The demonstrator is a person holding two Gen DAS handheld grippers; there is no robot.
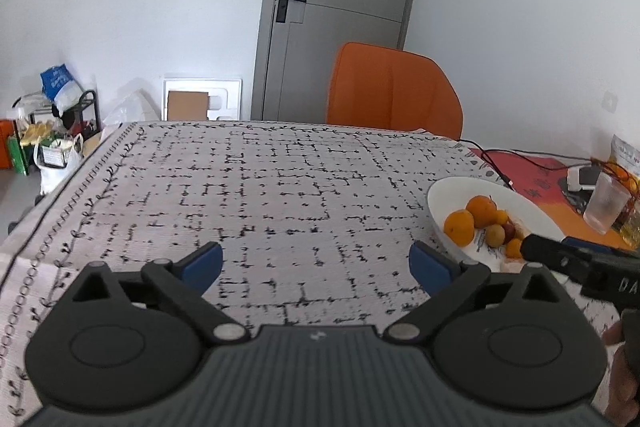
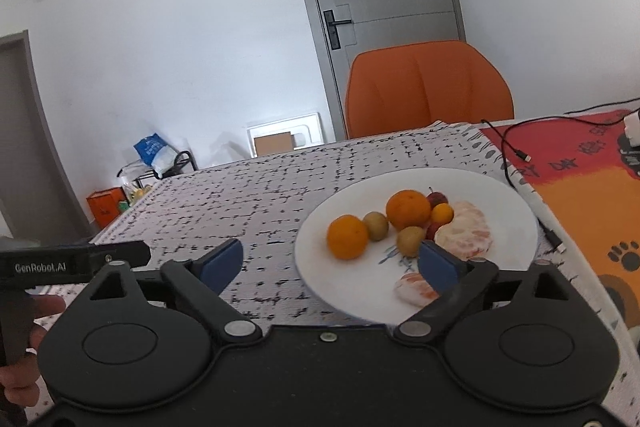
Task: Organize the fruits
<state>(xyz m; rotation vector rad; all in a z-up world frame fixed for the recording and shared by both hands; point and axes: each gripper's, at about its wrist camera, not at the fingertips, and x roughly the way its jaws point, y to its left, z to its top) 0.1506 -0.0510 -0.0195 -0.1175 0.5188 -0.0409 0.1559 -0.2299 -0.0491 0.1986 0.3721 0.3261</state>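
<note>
A white plate sits on the patterned tablecloth and holds fruit: a large orange, a smaller orange, two yellow-green round fruits, a small orange fruit, small red fruits, a peeled citrus and a peeled piece. My right gripper is open and empty, just in front of the plate's near edge. My left gripper is open and empty over bare cloth, left of the plate. The right gripper's body hides part of the plate there.
An orange chair stands behind the table. A black cable runs past the plate's right side onto a red-orange mat. A clear plastic cup stands at the far right. The table's left edge drops to floor clutter.
</note>
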